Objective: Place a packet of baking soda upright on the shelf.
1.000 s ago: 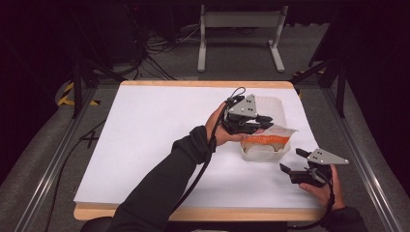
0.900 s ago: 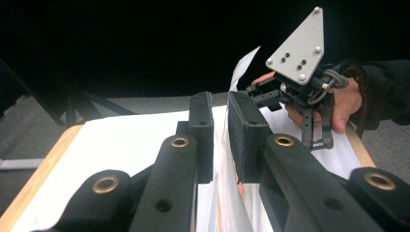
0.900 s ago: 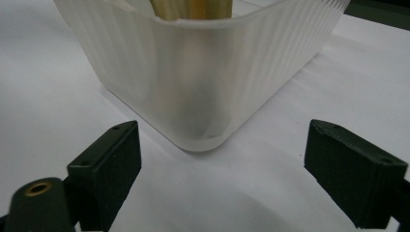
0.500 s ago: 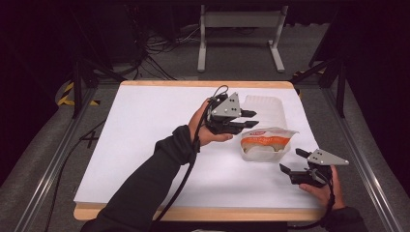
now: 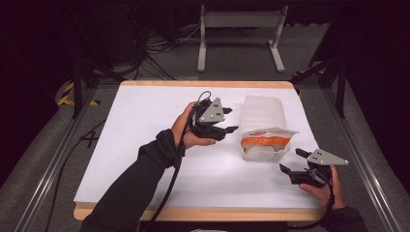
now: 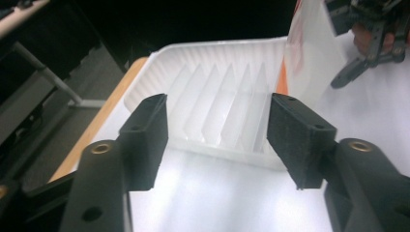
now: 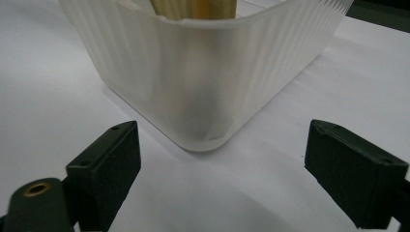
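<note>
My jaws gape wide and empty on both the left gripper (image 5: pixel 227 121) and right gripper (image 5: pixel 292 162). They flank the ribbed plastic container (image 5: pixel 262 145) near the table's (image 5: pixel 145 145) right edge, probably ready to steady it.

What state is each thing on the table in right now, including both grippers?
left gripper: open, holding nothing, lifted beside the tray.
right gripper: open, holding nothing, near the tray's closest corner.
ribbed plastic tray: upright on the table, far part bare.
food packet: lying in the tray's near end, top film peeled up.
</note>
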